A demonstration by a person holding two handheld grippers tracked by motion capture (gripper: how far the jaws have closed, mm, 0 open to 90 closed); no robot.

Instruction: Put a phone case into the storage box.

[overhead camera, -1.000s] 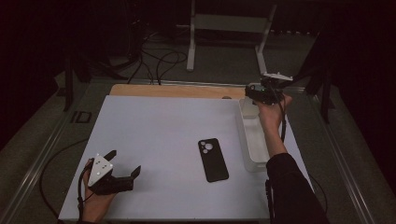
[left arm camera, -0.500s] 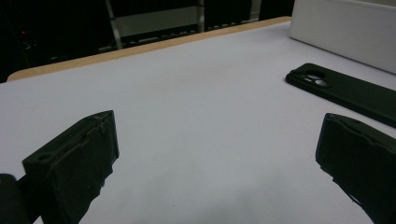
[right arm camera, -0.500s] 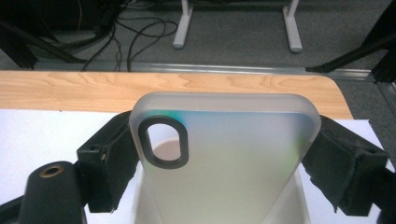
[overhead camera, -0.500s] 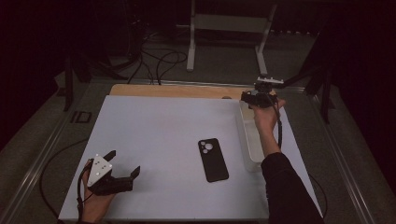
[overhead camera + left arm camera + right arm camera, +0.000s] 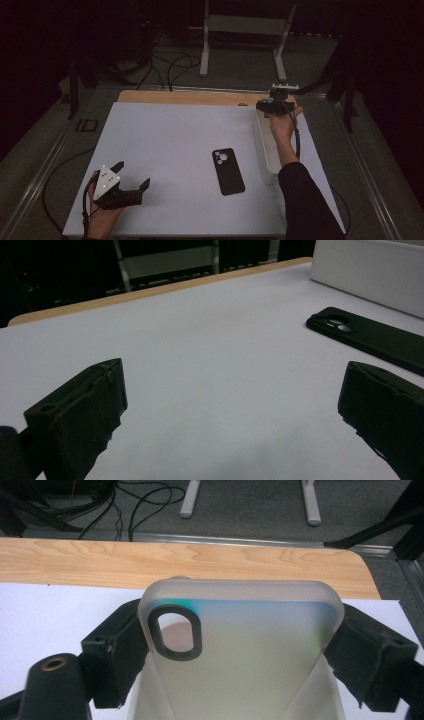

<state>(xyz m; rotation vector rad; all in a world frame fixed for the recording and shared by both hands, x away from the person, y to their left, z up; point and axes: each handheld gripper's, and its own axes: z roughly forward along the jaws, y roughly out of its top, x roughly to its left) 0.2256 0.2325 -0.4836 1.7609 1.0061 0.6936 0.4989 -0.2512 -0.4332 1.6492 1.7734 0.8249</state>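
Note:
A black phone case (image 5: 228,171) (image 5: 370,337) lies flat, camera cutout up, in the middle of the white table top. My left gripper (image 5: 132,174) (image 5: 232,405) rests near the front left corner, open, with nothing between its jaws. My right gripper (image 5: 267,106) (image 5: 240,630) is held at the far right, over the far end of a long white tray (image 5: 267,150) (image 5: 325,697). It is shut on a frosted translucent phone case (image 5: 250,645) with a black-ringed camera opening, gripped by its two long sides.
The white tray (image 5: 370,275) runs along the table's right side. A wooden strip (image 5: 190,96) (image 5: 150,562) borders the far edge. Beyond it are floor cables (image 5: 170,65) and a metal stand (image 5: 245,30). A wide stretch of white surface lies between my two grippers.
My right gripper has shifted slightly left and lower with the translucent case still in it. The left gripper and the black case have stayed put.

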